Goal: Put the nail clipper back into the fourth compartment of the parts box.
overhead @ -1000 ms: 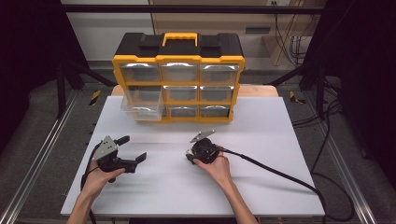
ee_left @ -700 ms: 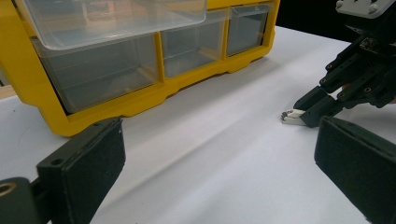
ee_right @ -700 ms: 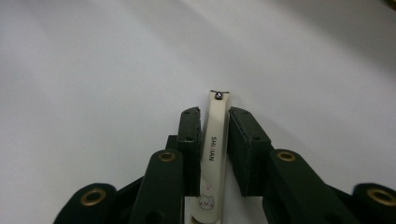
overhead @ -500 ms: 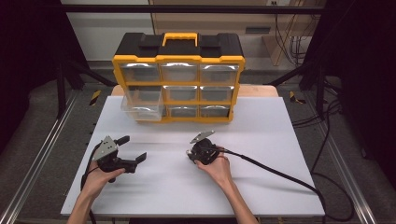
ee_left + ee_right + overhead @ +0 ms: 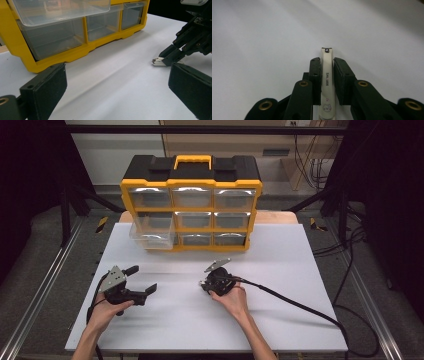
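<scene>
one slim white nail clipper (image 5: 327, 75), cat-printed, pinched by right gripper (image 5: 327, 80); left gripper (image 5: 117, 82) spread.

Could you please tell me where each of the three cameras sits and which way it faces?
High view: above the person's side, looking forward and down on the white table and yellow drawer cabinet; both forearms and tools enter from below.
Left gripper view: rides the left tool, looking level at the cabinet; its open jaws show.
Right gripper view: rides the right tool, looking along jaws shut on a white nail clipper.
Shared: both gripper views show that clipper.
</scene>
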The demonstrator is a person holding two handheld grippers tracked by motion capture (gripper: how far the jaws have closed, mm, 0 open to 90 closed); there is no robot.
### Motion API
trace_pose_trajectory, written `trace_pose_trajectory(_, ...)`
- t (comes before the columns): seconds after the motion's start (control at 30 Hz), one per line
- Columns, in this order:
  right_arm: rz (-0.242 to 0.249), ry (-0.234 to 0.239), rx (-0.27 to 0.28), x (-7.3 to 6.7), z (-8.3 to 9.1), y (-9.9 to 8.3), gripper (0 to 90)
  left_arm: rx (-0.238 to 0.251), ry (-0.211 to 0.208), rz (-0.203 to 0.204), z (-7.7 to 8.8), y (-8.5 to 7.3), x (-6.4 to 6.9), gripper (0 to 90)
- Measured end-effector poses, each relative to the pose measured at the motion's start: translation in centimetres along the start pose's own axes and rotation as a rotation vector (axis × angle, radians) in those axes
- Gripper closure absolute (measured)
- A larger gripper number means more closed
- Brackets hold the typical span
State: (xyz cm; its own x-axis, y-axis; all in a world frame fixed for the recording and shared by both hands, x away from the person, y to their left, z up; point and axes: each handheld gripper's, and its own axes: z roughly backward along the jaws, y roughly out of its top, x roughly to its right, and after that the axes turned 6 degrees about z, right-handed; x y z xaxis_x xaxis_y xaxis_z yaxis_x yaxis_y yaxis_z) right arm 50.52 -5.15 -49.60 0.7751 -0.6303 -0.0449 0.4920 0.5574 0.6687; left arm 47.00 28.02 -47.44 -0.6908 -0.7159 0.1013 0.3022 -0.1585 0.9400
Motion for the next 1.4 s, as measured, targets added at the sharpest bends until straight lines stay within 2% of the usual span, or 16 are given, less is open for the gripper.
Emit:
trace_pose_trajectory(0.33,0.006,0.008,0.023,0.0,1.5,0.6,77.3,0.000,-0.005,0.001,0.0,0.0,0.0,1.9)
trace_pose_trajectory(0.8,0.031,0.027,0.100,-0.4,4.4,1.4,77.3,-0.001,-0.004,-0.001,0.0,0.0,0.0,1.9)
trace_pose_trajectory(1.1,0.035,0.021,0.151,-0.1,6.7,2.2,77.3,-0.002,-0.004,-0.002,0.0,0.0,0.1,1.9)
trace_pose_trajectory(1.4,0.048,0.006,0.176,0.4,8.7,3.2,77.3,-0.002,-0.003,-0.001,0.0,-0.1,0.0,1.9)
